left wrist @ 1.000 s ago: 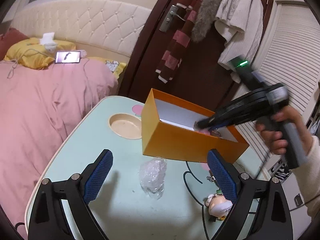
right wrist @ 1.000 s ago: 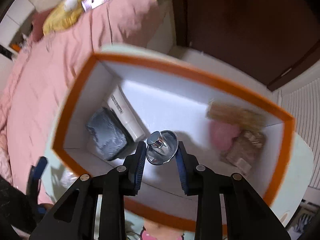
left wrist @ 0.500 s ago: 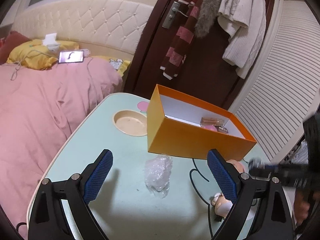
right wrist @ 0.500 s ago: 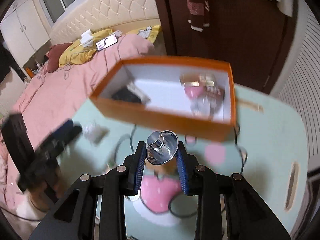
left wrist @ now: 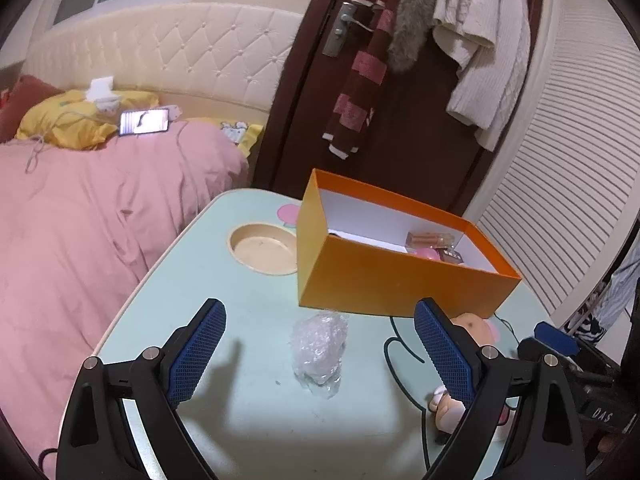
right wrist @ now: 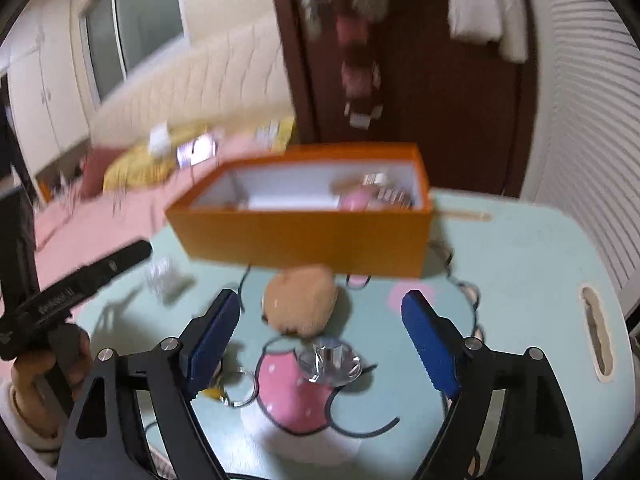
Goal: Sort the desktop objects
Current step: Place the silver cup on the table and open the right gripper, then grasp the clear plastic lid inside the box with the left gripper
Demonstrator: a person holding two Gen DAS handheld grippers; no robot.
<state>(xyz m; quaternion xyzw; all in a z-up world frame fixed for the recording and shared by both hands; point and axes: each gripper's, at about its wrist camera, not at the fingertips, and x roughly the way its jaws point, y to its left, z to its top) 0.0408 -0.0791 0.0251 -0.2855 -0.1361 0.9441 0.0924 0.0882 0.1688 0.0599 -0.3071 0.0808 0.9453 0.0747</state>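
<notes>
The right hand-held gripper (right wrist: 320, 322) has just been opening and stands wide over the bench (right wrist: 520, 280), its pads pressing on nothing; a shiny glass stopper (right wrist: 330, 362) sits on the bench low between the jaws, beside a key ring (right wrist: 240, 392), so it looks freshly set down, not boxed. Just ahead lies a tan plush doll (right wrist: 300, 300), and beyond it the orange box (right wrist: 312, 240) already holds several items, a sensible collecting spot. The left hand-held gripper (left wrist: 320, 348) is wide too, empty, with a crumpled plastic wrap (left wrist: 318, 346) between its jaws, likely its next pick.
</notes>
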